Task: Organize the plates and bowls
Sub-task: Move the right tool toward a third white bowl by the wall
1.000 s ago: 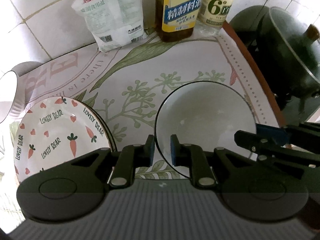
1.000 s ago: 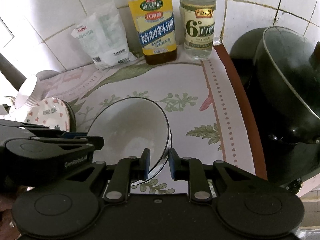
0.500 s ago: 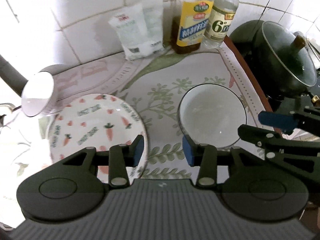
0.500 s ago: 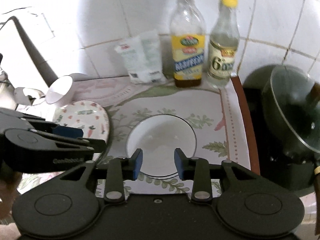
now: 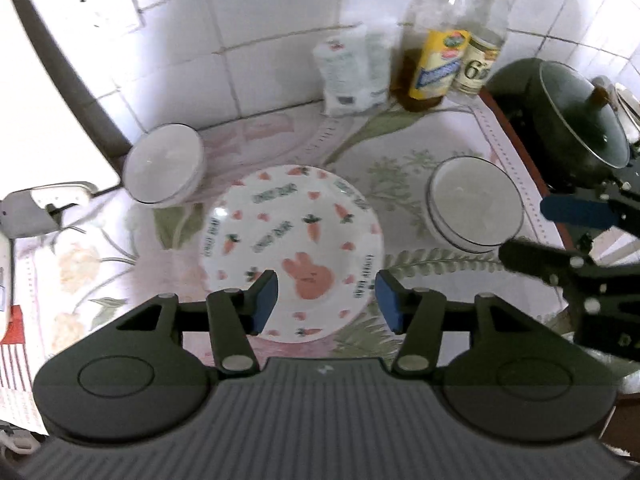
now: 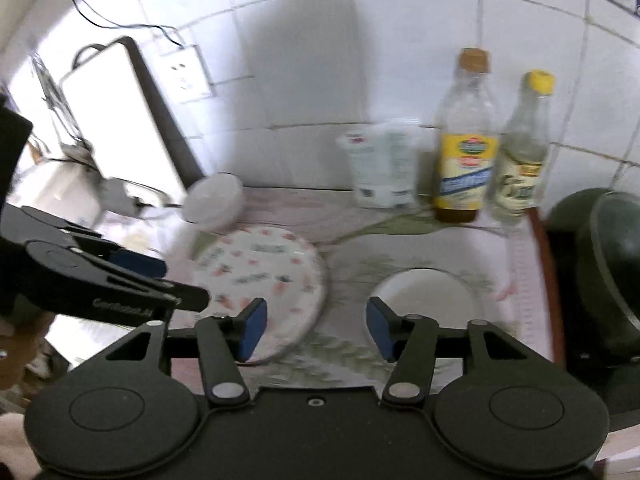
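Glossy ceramic plate (image 5: 292, 236) (glazed white)

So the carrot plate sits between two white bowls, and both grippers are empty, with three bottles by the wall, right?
Not quite: the right wrist view shows two bottles, not three. The carrot plate does sit between two white bowls, and both the left gripper and right gripper are empty, jaws opening.

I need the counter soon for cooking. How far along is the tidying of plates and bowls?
Done: the black-rimmed bowl sits upright on the cloth, and the carrot plate lies flat beside it. In hand: nothing; the left gripper and right gripper are both opening and empty. Left: the tilted white bowl by the wall seems unsorted.
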A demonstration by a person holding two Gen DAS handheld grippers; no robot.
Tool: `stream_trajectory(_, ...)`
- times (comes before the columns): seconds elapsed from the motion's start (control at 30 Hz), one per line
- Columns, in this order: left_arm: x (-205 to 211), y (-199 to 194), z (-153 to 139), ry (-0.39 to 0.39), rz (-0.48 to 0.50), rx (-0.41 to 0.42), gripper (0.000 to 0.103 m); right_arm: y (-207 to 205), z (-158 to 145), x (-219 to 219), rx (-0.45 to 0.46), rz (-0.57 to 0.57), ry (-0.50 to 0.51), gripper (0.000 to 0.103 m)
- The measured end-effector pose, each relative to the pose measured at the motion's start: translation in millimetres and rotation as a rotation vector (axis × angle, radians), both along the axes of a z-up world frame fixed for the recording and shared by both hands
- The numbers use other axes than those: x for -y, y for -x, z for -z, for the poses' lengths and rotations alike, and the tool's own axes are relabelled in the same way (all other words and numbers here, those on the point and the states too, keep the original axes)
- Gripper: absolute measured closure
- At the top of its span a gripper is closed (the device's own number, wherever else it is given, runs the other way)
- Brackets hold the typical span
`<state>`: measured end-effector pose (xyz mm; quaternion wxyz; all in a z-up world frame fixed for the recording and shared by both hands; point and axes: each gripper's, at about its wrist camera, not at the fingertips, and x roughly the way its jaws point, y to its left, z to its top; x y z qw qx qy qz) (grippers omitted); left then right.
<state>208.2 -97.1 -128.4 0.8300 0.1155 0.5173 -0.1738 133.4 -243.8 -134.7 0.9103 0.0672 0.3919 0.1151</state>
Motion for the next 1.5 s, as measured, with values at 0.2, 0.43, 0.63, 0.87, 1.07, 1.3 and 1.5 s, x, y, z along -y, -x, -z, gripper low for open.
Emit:
stream_trajectory(0.2,-36.1,-10.7,-10.3,0.000,-0.029,0.029,0.042,-5.1,-8.7,-35.6,0.084,-0.059,0.023,0.036)
stream_trajectory(0.43,-75.9,-26.9,-10.2,0.009,-0.051,0.065,0.033,-21.9,-7.4,-72.9,0.148,-0.103,0.048,0.035)
stream_trajectory(0.63,-113.8,-52.7,-6.9,0.020,-0.097,0.088,0.027,-46.9,1.7,-99.0,0.228,-0.115,0.030,0.035)
stream_trajectory(0.87,-149.5,-82.7,5.6,-0.010,-0.124,0.103,0.018,-83.7,20.0,-128.6,0.267,-0.126,-0.010,0.035)
stream_trajectory(1.07,-177.2,-109.6,25.3,0.067,-0.152,0.169,0.014,-115.6,45.1,-148.6,0.295,-0.102,-0.043,0.035)
stream_trajectory(1.3,-199.3,-133.9,61.1,0.205,-0.189,0.209,0.009,-185.4,90.9,-147.4,0.107,0.047,-0.193,0.034)
stream_trajectory(1.5,-198.0,-147.4,87.5,0.198,-0.190,0.217,0.009,-223.2,116.6,-147.4,0.004,0.093,-0.244,0.034)
